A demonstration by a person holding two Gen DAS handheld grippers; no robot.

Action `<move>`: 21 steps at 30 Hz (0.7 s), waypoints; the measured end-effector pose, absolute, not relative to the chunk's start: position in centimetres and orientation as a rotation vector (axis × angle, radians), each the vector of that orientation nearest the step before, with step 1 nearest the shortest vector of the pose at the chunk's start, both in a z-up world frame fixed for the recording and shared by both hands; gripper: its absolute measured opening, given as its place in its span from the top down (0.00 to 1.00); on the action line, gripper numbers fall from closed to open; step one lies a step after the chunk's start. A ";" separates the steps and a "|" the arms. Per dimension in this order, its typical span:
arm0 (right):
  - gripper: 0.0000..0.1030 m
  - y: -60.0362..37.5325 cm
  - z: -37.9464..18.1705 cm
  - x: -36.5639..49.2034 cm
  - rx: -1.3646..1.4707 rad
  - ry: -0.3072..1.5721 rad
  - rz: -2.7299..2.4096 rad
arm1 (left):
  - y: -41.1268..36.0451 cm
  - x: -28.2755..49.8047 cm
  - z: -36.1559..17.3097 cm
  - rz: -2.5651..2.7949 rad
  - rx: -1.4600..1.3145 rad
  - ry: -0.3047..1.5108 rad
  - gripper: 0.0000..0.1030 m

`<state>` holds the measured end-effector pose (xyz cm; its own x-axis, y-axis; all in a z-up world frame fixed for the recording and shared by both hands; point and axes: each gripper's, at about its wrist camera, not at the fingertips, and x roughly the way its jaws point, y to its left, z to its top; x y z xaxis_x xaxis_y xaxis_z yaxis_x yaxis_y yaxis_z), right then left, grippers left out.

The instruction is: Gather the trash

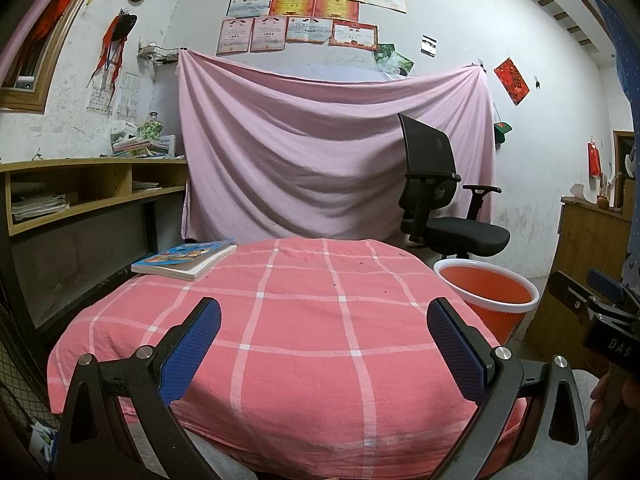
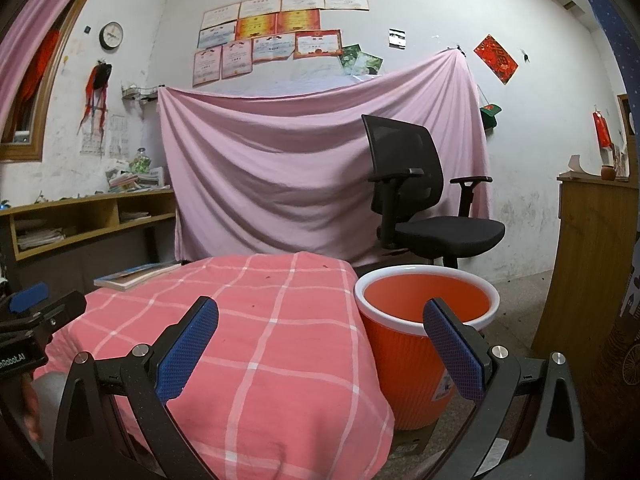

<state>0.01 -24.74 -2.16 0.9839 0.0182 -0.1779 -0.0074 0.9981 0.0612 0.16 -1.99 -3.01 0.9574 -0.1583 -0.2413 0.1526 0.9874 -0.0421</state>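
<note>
One orange bin [image 2: 424, 320] stands right of the surface [image 1: 304, 320], one book [image 1: 186, 258] far-left; left gripper [image 1: 324, 344] and right gripper [image 2: 320, 344] gape wide, empty.

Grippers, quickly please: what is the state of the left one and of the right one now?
Left gripper: open, holding nothing, above the pink checked cloth.
Right gripper: open, holding nothing, near the orange bin.

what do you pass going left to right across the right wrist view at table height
left gripper → book → pink checked tablecloth → orange bin → wooden cabinet
</note>
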 end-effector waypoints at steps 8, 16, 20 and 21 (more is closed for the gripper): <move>0.00 -24.7 -2.2 0.0 0.060 0.182 0.013 | -2.0 0.2 -3.1 -0.158 -0.023 0.246 0.02; 0.00 -24.7 -2.3 0.1 0.059 0.182 0.015 | -2.0 0.1 -3.1 -0.157 -0.024 0.246 0.02; 0.00 -24.7 -2.3 0.1 0.059 0.184 0.015 | -2.0 0.1 -3.1 -0.157 -0.024 0.245 0.02; 0.00 -24.7 -2.3 0.1 0.059 0.185 0.016 | -2.0 0.1 -3.1 -0.157 -0.024 0.246 0.02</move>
<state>0.05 -24.69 -2.27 0.9829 0.0209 -0.1832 -0.0101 0.9982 0.0597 0.15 -2.00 -3.13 0.9578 -0.1580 -0.2403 0.1522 0.9874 -0.0426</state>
